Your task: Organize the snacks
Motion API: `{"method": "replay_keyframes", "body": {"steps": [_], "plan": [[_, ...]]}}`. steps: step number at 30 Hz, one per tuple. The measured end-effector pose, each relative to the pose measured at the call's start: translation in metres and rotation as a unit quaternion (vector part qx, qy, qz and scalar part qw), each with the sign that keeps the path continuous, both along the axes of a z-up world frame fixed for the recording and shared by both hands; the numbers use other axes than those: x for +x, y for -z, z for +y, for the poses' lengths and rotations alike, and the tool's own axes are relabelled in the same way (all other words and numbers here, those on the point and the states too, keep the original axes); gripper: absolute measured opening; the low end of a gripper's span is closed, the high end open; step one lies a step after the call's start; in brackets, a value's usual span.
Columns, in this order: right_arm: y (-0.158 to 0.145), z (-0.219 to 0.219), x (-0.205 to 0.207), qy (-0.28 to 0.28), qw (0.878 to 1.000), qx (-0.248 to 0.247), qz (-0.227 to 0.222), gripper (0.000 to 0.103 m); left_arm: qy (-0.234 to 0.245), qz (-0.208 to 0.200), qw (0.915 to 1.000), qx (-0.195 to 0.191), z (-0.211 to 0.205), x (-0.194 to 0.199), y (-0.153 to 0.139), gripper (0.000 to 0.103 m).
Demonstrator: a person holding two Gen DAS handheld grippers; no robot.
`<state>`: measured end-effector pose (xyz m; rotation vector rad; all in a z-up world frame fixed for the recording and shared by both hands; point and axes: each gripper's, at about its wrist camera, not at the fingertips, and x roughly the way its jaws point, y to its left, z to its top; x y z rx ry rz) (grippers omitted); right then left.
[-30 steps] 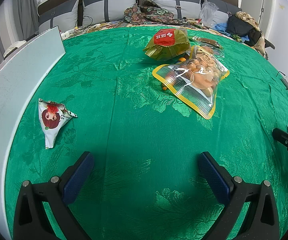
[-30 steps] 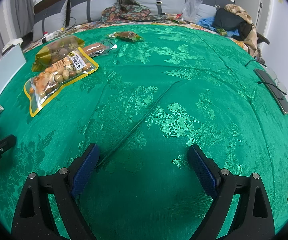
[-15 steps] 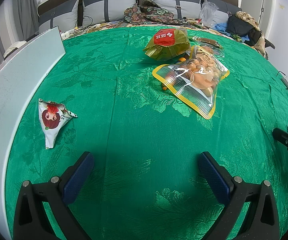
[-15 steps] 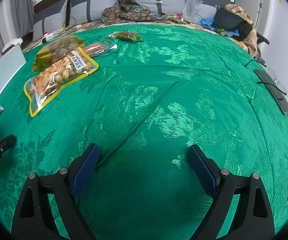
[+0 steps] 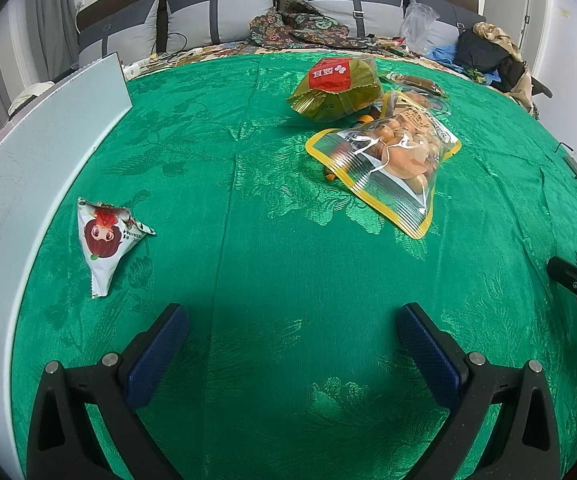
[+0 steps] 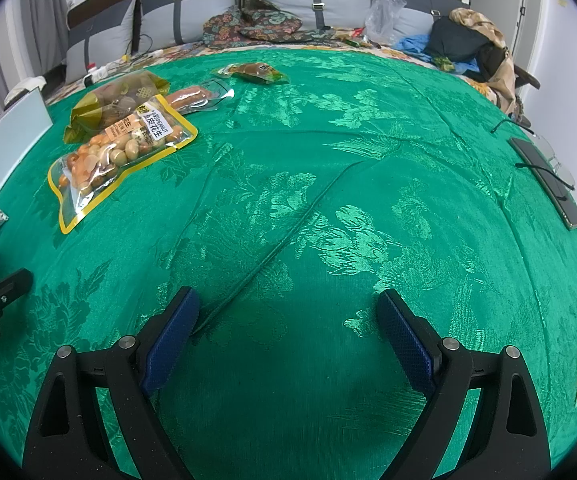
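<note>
Left wrist view: the left hand-held gripper hovers low over the green cloth with its jaws wide apart and nothing between them. Ahead and off to its left lies a small white triangular packet, just beside a pale board that borders the cloth on that side. Farther ahead and to the right sits the yellow-edged peanut bag, its far end resting against a green-gold bag with a red label; a brown packet lies just behind them. The other gripper's tip shows at the right edge.

Right wrist view: the right hand-held gripper also stands spread and empty, with only bare cloth between its fingers. All the snacks lie well ahead and to its left: the peanut bag, a sausage-like packet beyond it, and a small green-brown packet farther off. A phone with a cable lies far to the right.

Nothing looks sorted yet. The glossy, loosely filled bags may slip or fold if pinched at a sealed edge. The overlapped bags could drag one another when one is lifted. The cloth is creased and could be caught by a low pinch.
</note>
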<state>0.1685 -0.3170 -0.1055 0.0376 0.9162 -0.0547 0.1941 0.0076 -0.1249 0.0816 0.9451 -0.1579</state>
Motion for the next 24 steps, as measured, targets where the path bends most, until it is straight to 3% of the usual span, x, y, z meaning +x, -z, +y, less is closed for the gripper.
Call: {"method": "replay_keyframes", "body": {"steps": [16,20,24], "plan": [[0.0,0.0,0.0,0.0,1.0,0.0,0.0,0.093,0.018,0.015,0.9997,0.001,0.003,-0.002,-0.001,0.103],[0.0,0.0,0.0,0.0,1.0,0.0,0.0,0.093,0.02,0.05,0.9985,-0.012,0.022,-0.021,-0.006,0.103],[0.0,0.0,0.0,0.001,1.0,0.0,0.0,0.093,0.004,0.047,0.9981,-0.04,0.059,-0.03,-0.016,0.103]]}}
